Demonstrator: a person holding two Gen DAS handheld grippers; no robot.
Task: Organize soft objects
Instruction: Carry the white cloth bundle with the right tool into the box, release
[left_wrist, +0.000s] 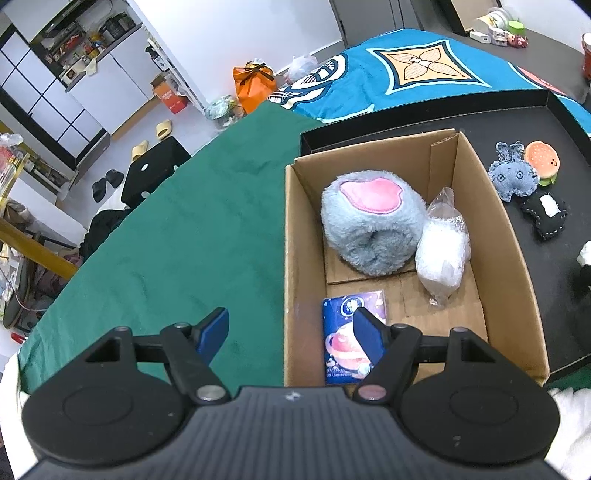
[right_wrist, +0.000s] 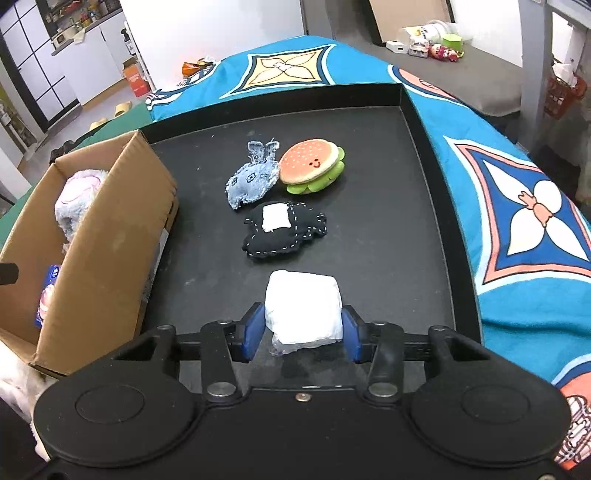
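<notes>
On the black tray (right_wrist: 424, 206), our right hand-held gripper (right_wrist: 303, 334) clamps a white wrapped packet (right_wrist: 303, 306), pads pressing both sides. Beyond it lie three small plush toys (right_wrist: 284, 199). Our left hand-held gripper (left_wrist: 291, 332) stands wide and holds nothing, straddling the cardboard box (left_wrist: 295, 236) wall above the green-covered desk (left_wrist: 207, 229).

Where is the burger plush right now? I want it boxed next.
In the right wrist view the burger plush lies on the black tray, far end, touching the denim bunny, right of the cardboard box.
</notes>
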